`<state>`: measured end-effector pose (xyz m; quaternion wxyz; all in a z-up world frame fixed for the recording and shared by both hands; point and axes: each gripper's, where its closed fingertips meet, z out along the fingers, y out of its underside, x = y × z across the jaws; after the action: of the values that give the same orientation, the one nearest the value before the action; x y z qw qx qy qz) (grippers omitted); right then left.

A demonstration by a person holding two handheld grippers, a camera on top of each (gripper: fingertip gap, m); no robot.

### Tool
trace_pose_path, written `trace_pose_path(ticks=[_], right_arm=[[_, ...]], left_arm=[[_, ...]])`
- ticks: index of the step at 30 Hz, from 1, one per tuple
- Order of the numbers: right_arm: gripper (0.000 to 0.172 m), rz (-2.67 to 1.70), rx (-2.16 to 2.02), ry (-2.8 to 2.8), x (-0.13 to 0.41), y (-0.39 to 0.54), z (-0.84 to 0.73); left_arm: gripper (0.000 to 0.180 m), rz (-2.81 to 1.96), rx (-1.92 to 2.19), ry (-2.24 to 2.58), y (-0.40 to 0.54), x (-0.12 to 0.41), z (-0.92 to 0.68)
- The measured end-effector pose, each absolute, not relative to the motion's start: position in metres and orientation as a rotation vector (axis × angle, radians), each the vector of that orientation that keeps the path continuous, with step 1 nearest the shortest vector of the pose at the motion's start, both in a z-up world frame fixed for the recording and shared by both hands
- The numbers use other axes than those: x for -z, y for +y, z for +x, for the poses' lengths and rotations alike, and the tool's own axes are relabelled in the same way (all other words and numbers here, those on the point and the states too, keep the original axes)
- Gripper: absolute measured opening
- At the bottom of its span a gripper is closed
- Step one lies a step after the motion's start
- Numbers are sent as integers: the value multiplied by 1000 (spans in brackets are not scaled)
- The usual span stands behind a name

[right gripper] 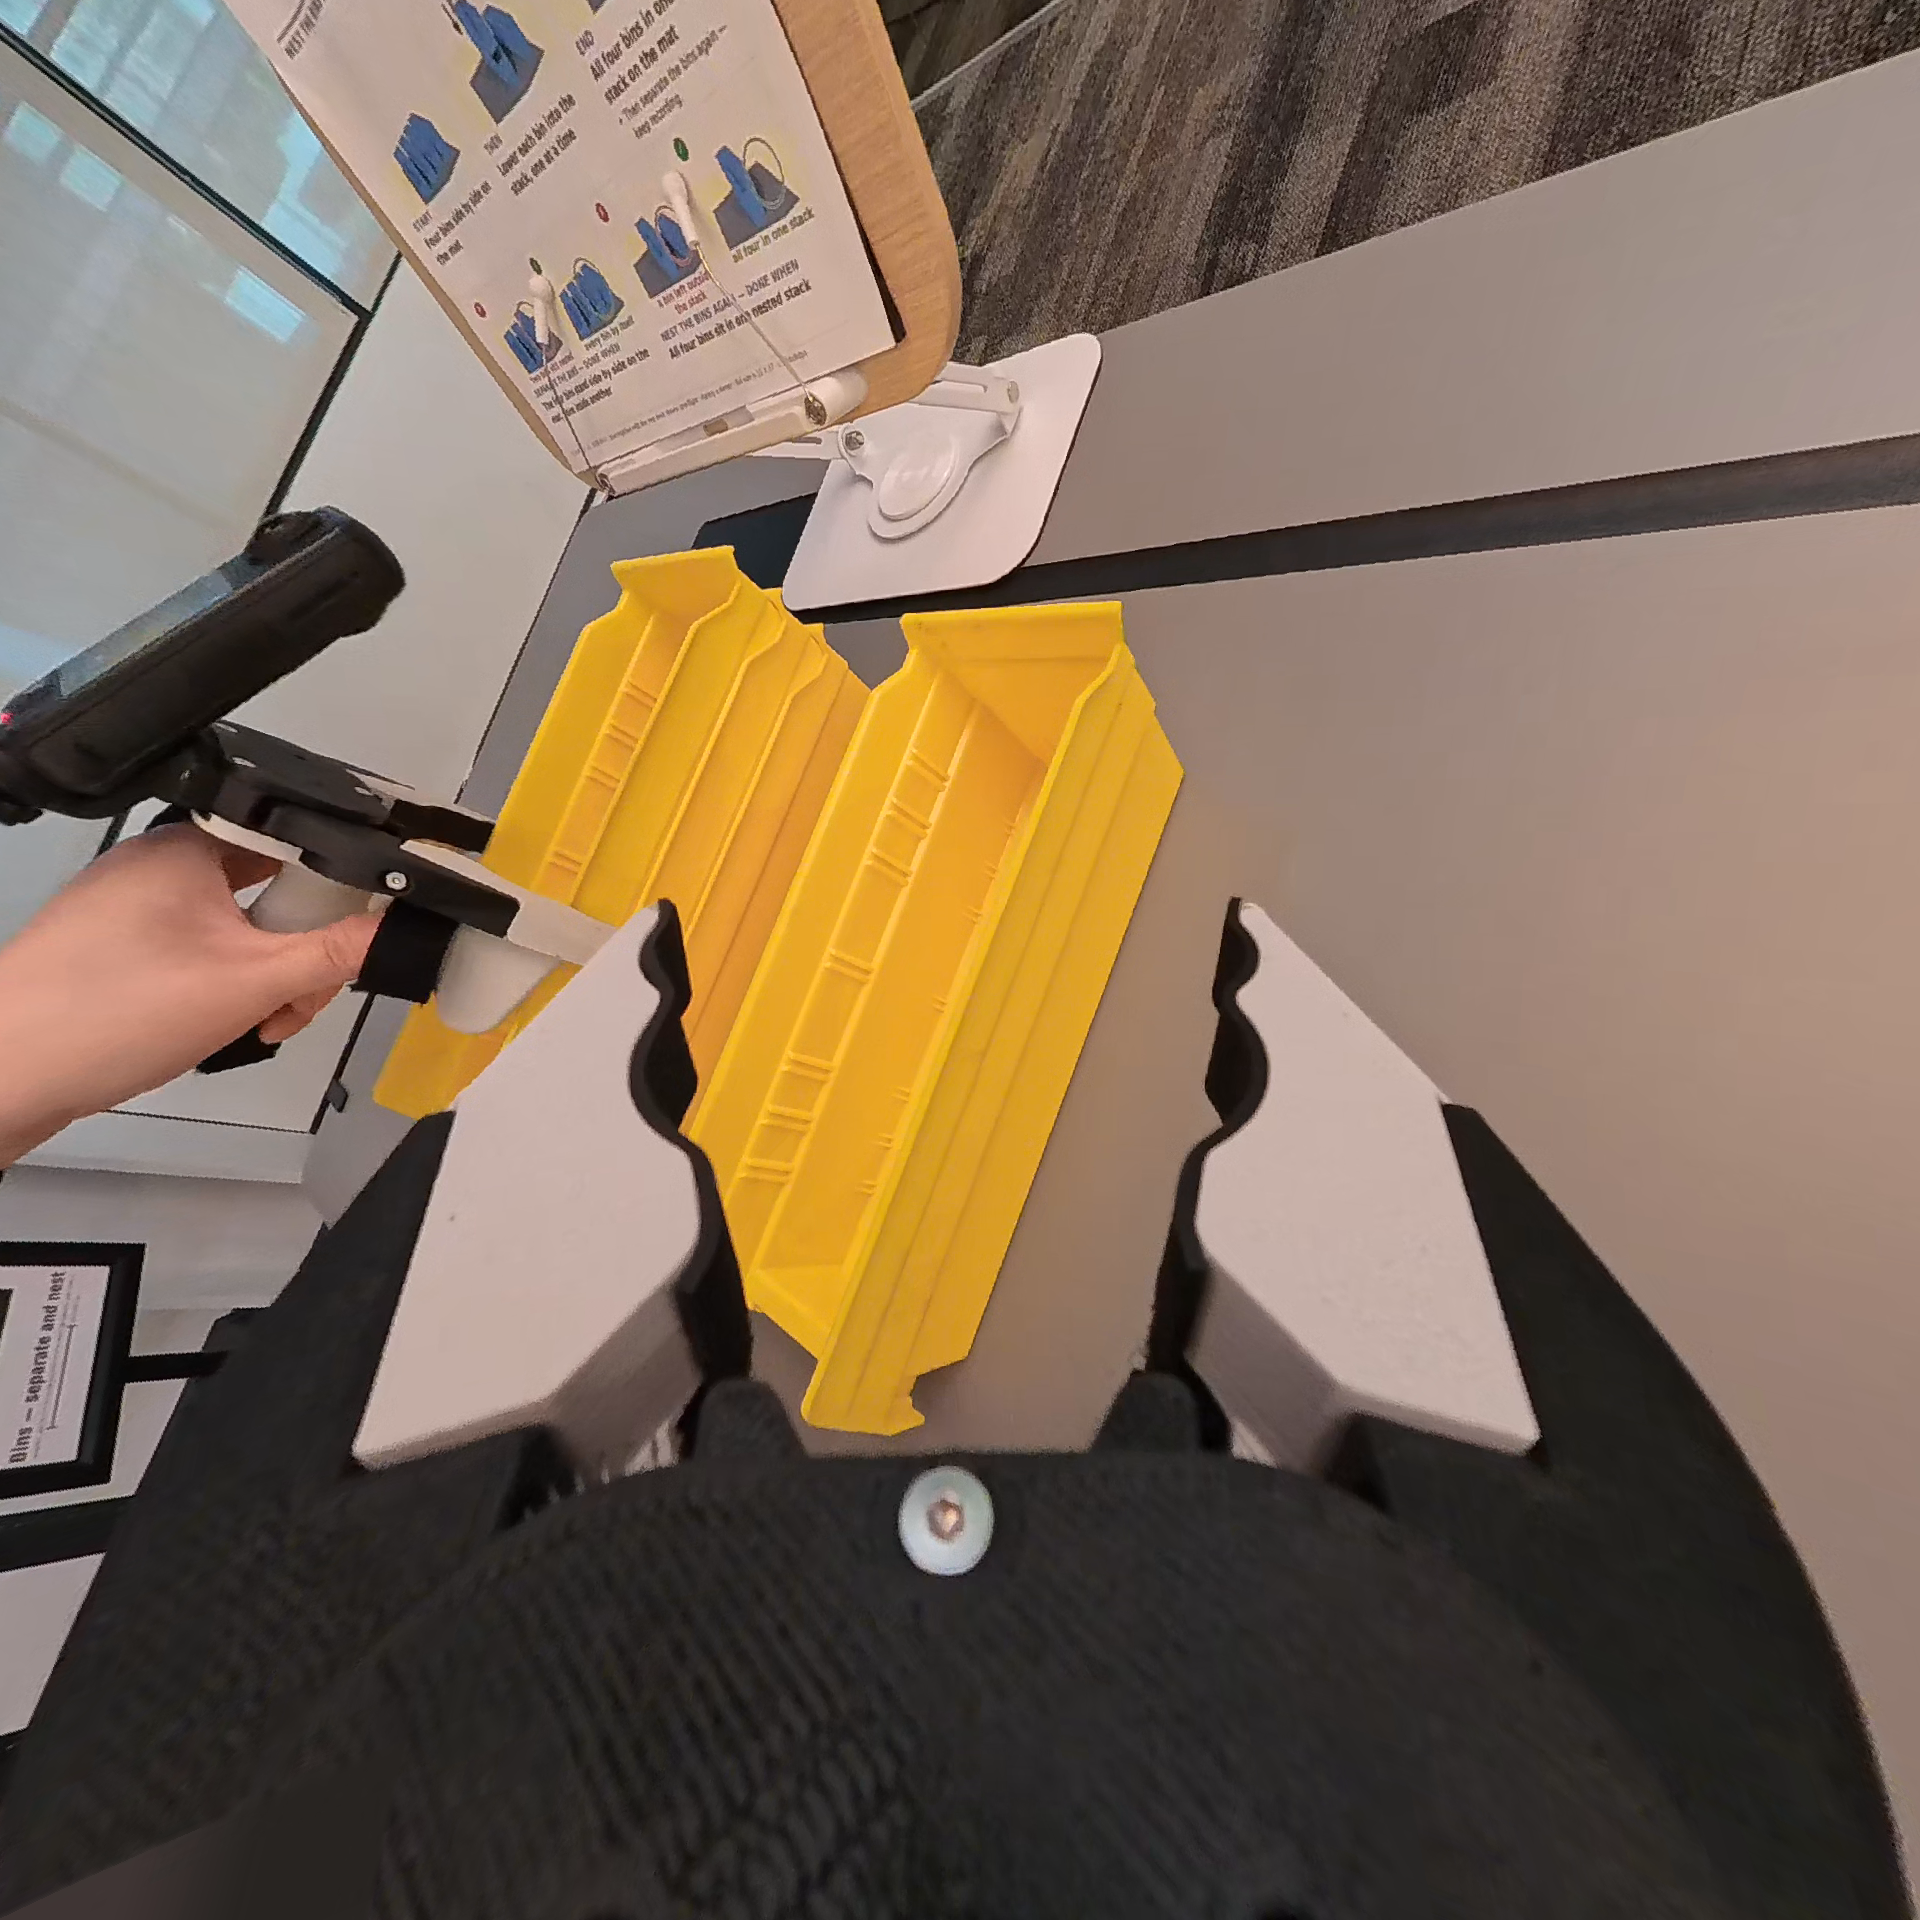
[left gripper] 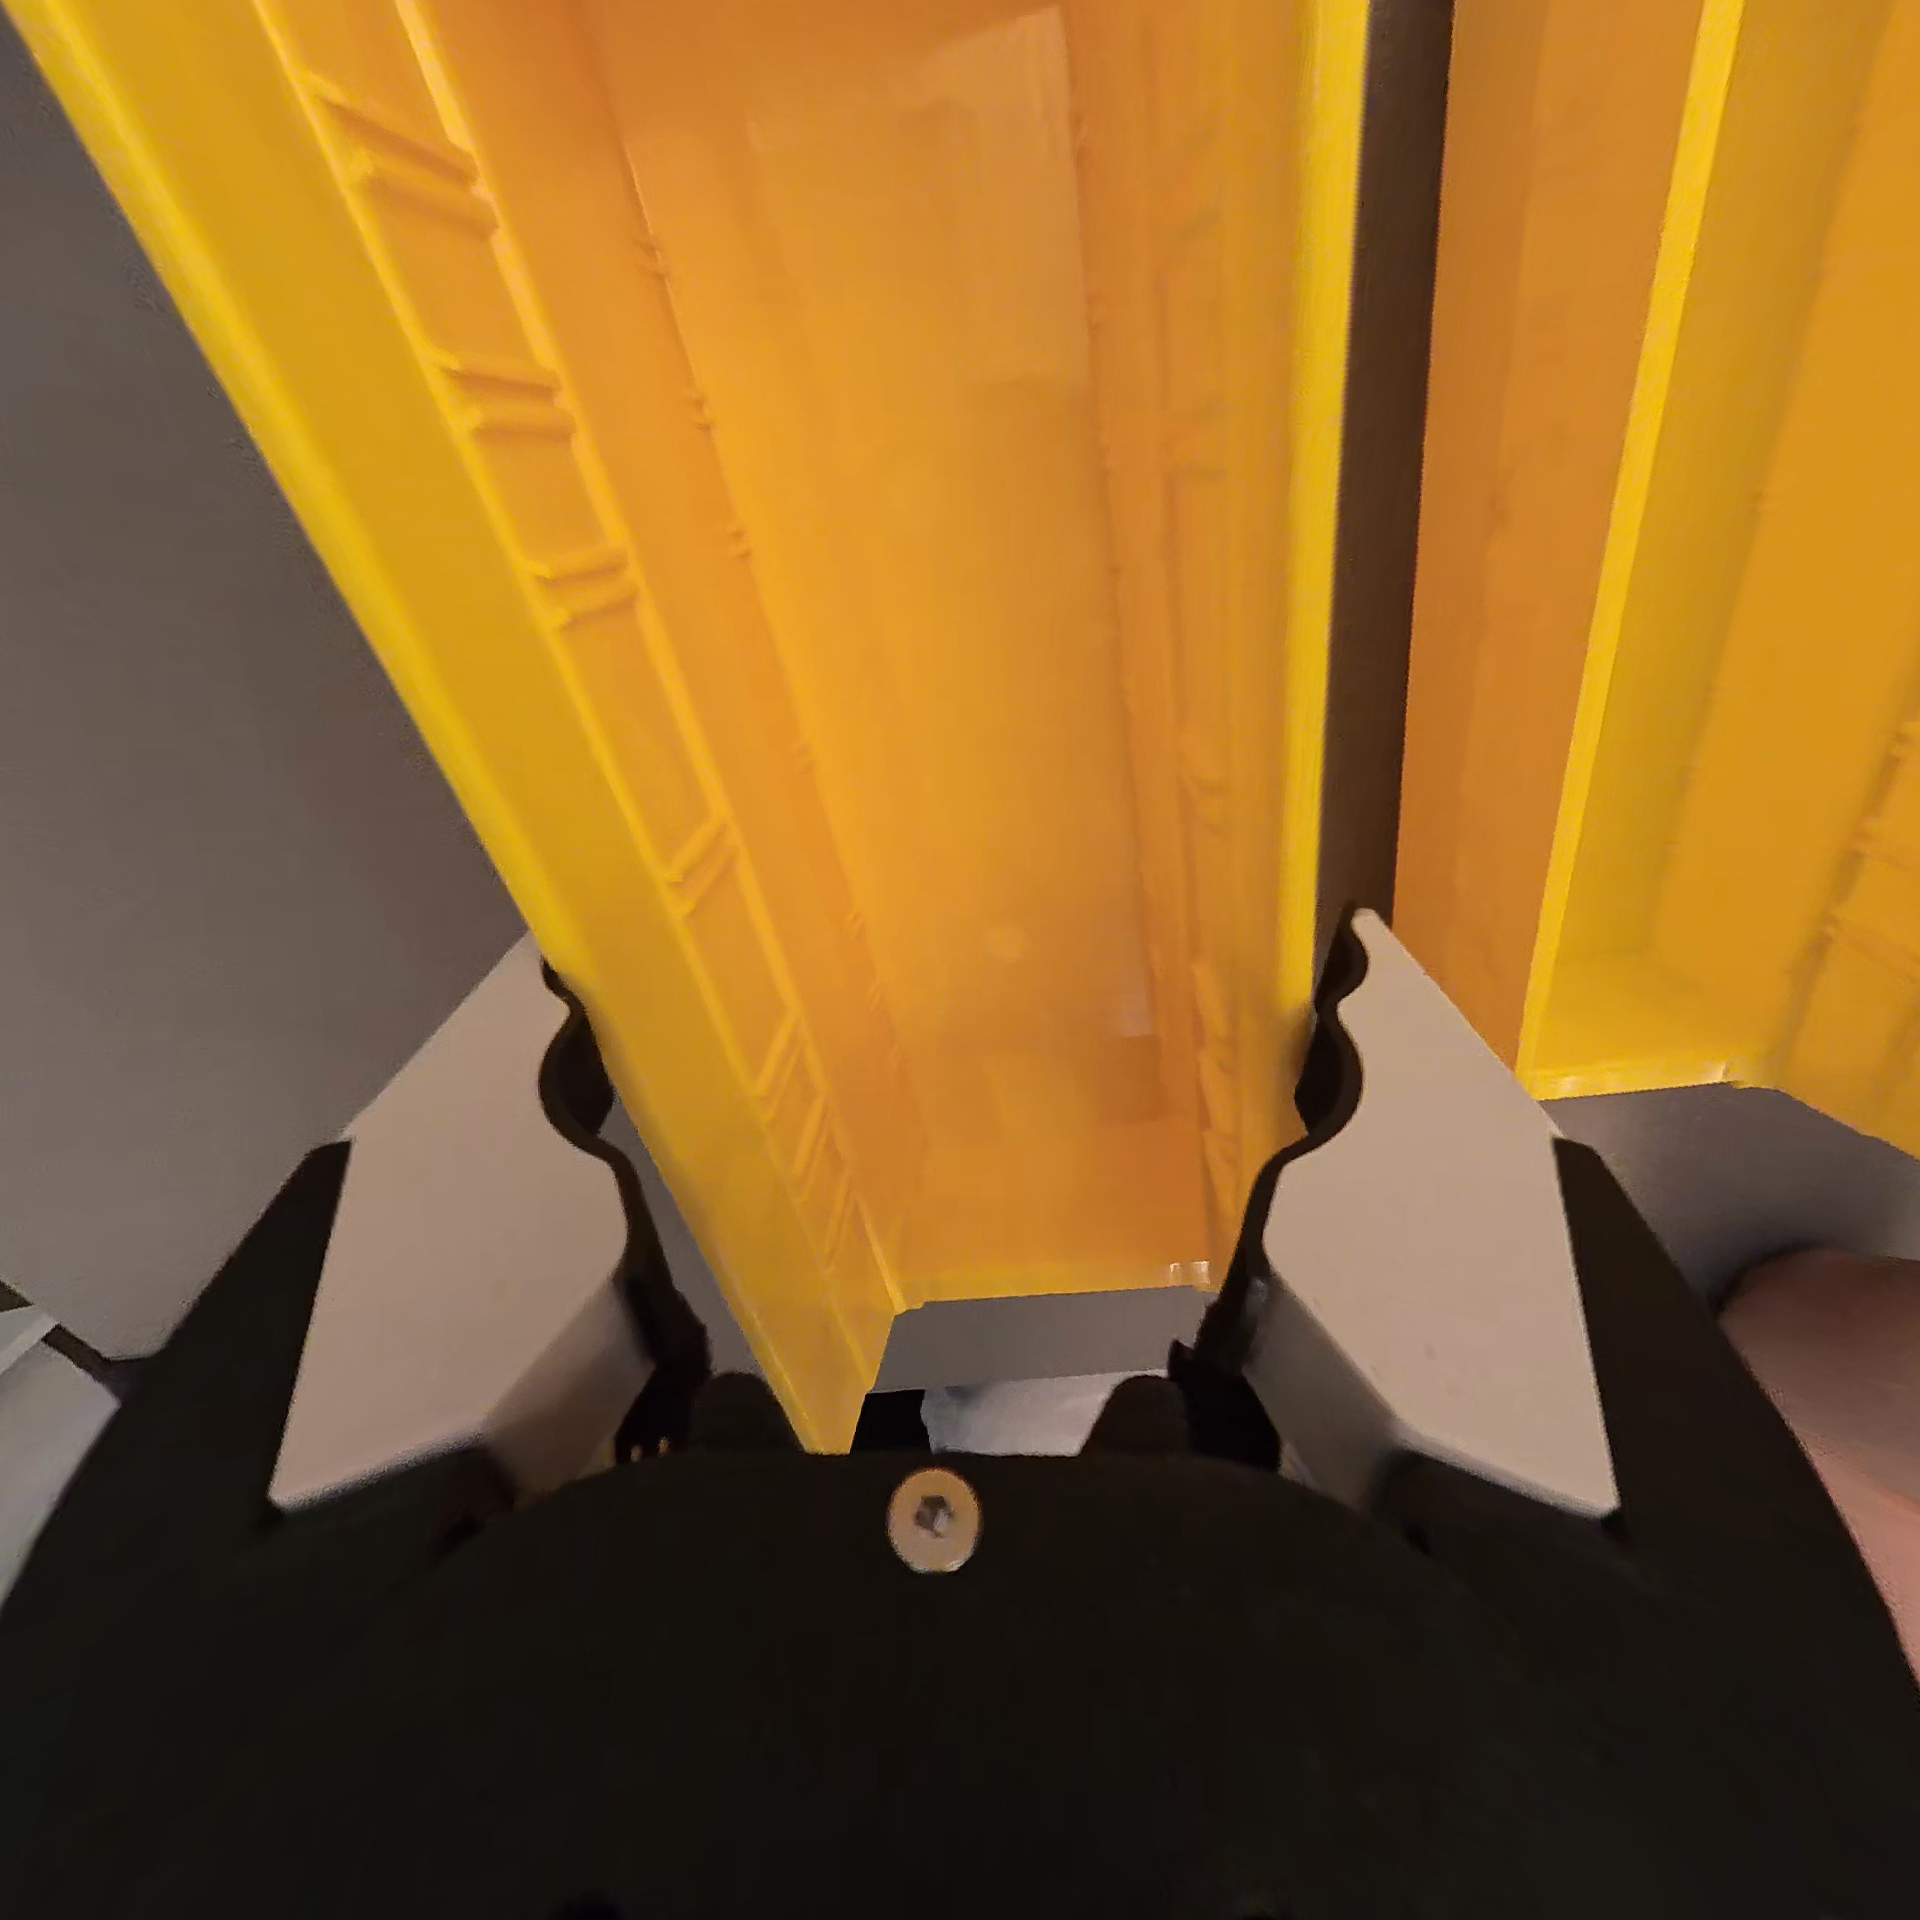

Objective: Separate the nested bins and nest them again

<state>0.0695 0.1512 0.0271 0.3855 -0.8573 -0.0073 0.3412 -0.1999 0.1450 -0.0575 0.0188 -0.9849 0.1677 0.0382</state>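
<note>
In the left wrist view a long yellow bin (left gripper: 935,623) lies lengthwise between my left gripper's (left gripper: 951,997) fingers. The jaws stand wide and straddle its near end, with the pads close along its sides. A second yellow bin (left gripper: 1714,623) lies just right of it across a dark gap. In the right wrist view both bins lie side by side on the grey table (right gripper: 1507,831): the left bin (right gripper: 644,790) and the right bin (right gripper: 935,987). My left gripper (right gripper: 416,894) is at the left bin's near end. My right gripper (right gripper: 951,935) is open and empty, hovering over the right bin's near part.
An instruction board (right gripper: 623,208) on a white stand (right gripper: 935,468) stands behind the bins. A hand (right gripper: 125,966) holds the left gripper at the table's left edge. A framed sign (right gripper: 52,1361) is at lower left. Carpet floor (right gripper: 1351,125) lies beyond the table.
</note>
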Motion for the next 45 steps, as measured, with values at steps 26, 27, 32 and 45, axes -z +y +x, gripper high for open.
trace_pose_path(ticks=[26,27,32,45], right_arm=[[101,-2202,-831,-16,-23,156,68],[101,-2204,-834,-18,-22,156,68],[101,-2203,-833,-20,-22,156,67],[101,-2215,-841,-17,-18,157,66]], left_arm=[[113,-3116,-97,464,146,45,-197],[113,-3120,-96,462,146,44,-198],[114,-3113,-97,466,148,36,-197],[112,-3111,-24,467,146,-14,-201]])
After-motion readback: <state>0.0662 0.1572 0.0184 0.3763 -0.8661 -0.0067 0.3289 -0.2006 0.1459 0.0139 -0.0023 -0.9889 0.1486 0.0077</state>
